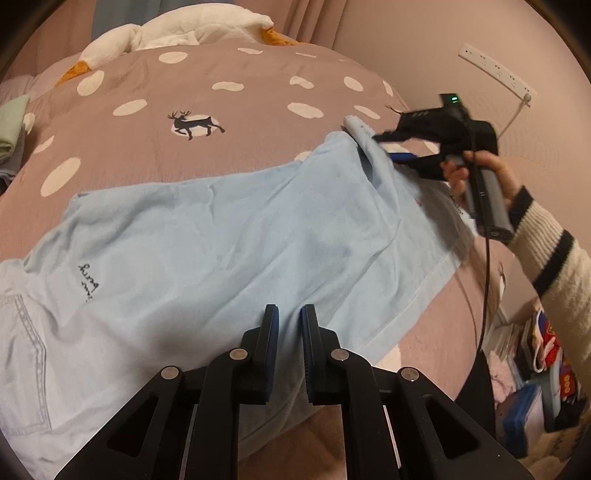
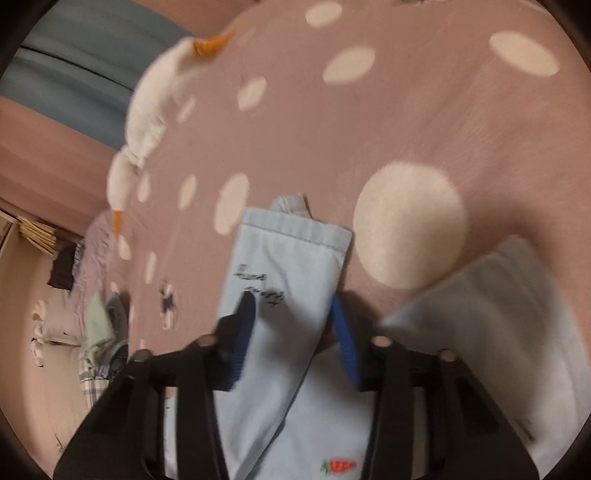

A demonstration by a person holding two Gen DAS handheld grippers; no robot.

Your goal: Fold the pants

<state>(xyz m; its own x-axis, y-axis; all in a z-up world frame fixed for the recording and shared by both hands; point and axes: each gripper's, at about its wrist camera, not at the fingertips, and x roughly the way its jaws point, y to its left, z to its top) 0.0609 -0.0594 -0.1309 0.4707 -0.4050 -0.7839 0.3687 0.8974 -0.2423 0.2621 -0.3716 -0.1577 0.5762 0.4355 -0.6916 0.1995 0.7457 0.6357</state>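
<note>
Pink-walled bedroom, curtains at the back, a power strip (image 1: 495,70) on the wall to the right. Rosy bed cover (image 1: 258,92) with pale spots and a deer print, plush goose (image 1: 184,29) at its far end.

Light blue pants (image 1: 221,240) spread across the near part of the cover, long axis running left to right in the left wrist view: pocket and waist at left, leg ends at right.

Left gripper (image 1: 288,317) low over the near edge about mid-length, fingers drawn almost together to a narrow slit; cannot tell whether any cloth is pinched.

Right gripper (image 1: 384,147) by far the nearer to the leg ends. Fingers parted, one leg's hemmed end lying lengthwise between them and pointing away, seemingly loose rather than clamped.

Probably next: leg ends carried leftward toward the waist, along the long axis.
</note>
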